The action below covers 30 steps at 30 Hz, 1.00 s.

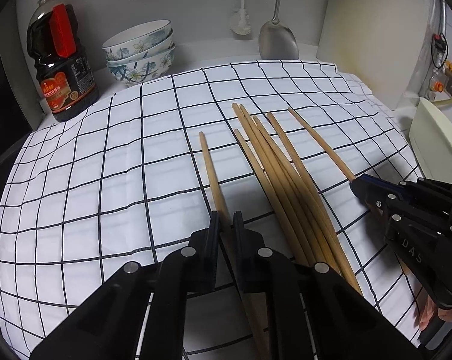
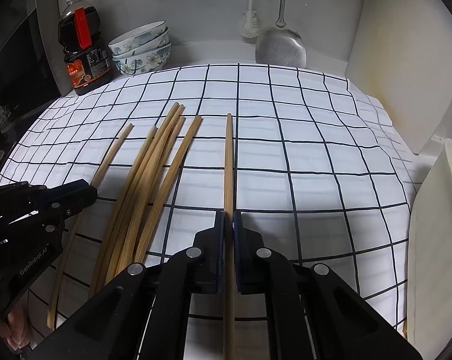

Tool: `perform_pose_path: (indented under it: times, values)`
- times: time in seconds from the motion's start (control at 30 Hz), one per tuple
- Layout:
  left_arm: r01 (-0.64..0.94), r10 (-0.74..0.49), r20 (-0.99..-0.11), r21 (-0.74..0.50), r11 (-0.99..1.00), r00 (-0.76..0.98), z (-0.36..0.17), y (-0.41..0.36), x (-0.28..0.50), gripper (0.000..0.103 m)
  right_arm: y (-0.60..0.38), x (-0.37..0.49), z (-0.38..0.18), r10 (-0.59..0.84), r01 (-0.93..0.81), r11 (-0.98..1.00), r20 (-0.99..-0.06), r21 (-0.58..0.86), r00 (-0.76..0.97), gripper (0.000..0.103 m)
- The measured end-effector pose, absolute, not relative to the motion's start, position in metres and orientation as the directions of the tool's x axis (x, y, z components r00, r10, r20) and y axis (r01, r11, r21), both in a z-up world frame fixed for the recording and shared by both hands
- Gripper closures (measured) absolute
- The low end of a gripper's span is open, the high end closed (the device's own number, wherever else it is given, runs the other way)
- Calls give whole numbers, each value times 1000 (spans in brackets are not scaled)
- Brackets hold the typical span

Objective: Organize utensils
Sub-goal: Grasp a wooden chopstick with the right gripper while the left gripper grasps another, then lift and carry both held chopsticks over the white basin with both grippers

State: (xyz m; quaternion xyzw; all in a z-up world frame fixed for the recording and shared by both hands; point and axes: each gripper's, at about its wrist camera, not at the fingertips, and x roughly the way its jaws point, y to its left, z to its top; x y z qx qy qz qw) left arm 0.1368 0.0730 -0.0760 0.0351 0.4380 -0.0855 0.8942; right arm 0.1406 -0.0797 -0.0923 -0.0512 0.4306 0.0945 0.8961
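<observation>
Judging from the left wrist view, the sorting looks only begun: the left gripper (image 1: 226, 222) stands with its jaws nearly closed around a single chopstick (image 1: 209, 162), apparently pinching it, though I cannot tell how firmly. That stick lies apart, on the side toward the tabletop's left edge, from a loose bundle of chopsticks (image 1: 274, 162) fanned over the checked cloth (image 1: 106, 165) near the middle of the tabletop. Further toward the right edge, the right gripper (image 1: 358, 184) has the end of another chopstick (image 1: 319, 141) in its tips. All the sticks are slim, round, pale wood with blunt ends; the cloth is soft white fabric with thin dark grid lines, slightly wrinkled. At the back edge stand a dark plastic sauce bottle (image 1: 62, 69) and stacked glazed floral bowls (image 1: 142, 52); a metal spatula (image 1: 278, 40) hangs on the wall.

From the right wrist view, the right gripper (image 2: 228, 222) is closed on its chopstick (image 2: 228, 156), which runs straight forward between the padded jaws, clear of the bundle (image 2: 154, 162). The left gripper (image 2: 85, 193) holds its stick (image 2: 112, 153) beyond the bundle. A cream, smooth-sided container (image 2: 436, 225) sits at the right edge; whether it is the destination I cannot tell. Most sticks seem yet to be gathered.
</observation>
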Motion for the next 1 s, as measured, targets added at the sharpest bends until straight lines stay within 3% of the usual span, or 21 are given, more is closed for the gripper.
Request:
perform_pose_path:
  times: [1.0]
  values:
    - [171,-155,-781,-62,983,605,-71,79,133,96,-84,123,-68,156,-189,981,-741,40,653,97]
